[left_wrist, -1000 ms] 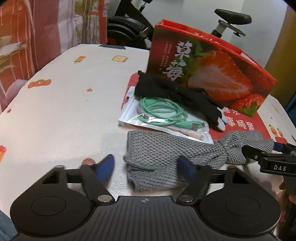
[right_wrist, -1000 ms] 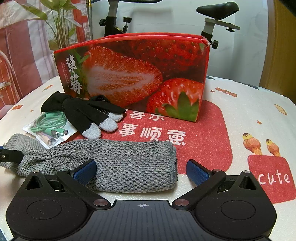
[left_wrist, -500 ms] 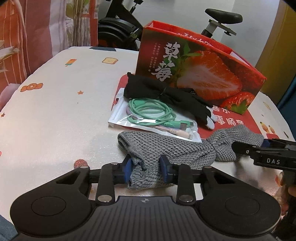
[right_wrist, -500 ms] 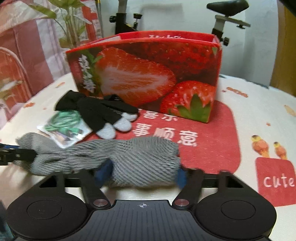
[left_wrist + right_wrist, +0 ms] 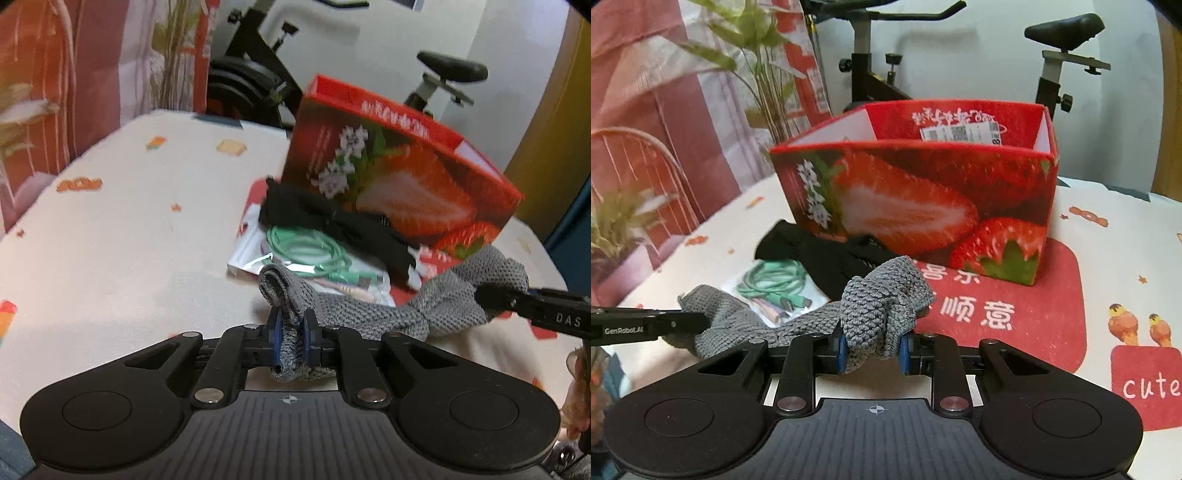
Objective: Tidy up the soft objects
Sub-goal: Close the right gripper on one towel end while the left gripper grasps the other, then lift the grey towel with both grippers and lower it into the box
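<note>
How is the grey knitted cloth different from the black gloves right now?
The grey knitted cloth is gripped at both ends, by the left gripper and the right gripper, whose jaws are closing on it; the black gloves lie untouched. The cloth is bunched and stretched between the grippers; the gloves sprawl flat before the strawberry box. Both are soft fabric.

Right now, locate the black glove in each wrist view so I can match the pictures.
Left wrist view: black glove at centre, just right of middle, in front of the strawberry box.
Right wrist view: the glove left of centre, at the box's lower left corner.
Shared landmark: the strawberry box.
</note>
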Demonstrator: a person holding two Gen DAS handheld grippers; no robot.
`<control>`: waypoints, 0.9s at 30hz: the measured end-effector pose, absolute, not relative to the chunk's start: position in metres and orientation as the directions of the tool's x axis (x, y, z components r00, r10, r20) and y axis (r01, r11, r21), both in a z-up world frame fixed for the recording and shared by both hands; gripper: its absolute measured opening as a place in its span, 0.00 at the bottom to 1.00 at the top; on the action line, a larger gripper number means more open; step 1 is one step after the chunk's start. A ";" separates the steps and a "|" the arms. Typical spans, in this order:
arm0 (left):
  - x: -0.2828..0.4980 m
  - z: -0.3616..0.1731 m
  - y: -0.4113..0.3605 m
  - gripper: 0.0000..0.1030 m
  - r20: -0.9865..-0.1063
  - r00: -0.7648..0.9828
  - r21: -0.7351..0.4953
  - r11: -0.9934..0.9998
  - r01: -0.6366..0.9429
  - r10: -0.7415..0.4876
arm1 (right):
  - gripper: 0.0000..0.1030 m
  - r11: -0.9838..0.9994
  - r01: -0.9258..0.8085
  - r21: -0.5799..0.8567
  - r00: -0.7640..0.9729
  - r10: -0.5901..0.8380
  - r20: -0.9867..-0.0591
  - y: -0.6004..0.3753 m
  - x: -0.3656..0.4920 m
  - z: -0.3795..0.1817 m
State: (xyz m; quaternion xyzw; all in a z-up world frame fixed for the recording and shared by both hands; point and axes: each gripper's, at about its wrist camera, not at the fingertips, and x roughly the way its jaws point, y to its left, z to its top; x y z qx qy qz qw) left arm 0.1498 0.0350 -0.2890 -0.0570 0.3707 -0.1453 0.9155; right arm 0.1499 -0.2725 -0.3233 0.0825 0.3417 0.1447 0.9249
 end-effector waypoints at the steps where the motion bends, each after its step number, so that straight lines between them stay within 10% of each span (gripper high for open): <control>1: 0.148 -0.285 0.036 0.12 -0.651 0.695 -0.211 0.952 0.222 -0.306 | 0.22 0.942 -0.214 0.257 0.726 0.330 -0.604 -0.273 0.149 -0.321; 16: 0.143 -0.275 0.054 0.11 -0.683 0.642 -0.311 0.934 0.176 -0.349 | 0.23 0.925 -0.257 0.279 0.684 0.378 -0.624 -0.266 0.148 -0.296; 27: 0.167 -0.209 0.051 0.11 -0.516 0.787 -0.248 0.938 0.240 -0.338 | 0.23 0.922 -0.290 0.257 0.725 0.387 -0.570 -0.264 0.151 -0.269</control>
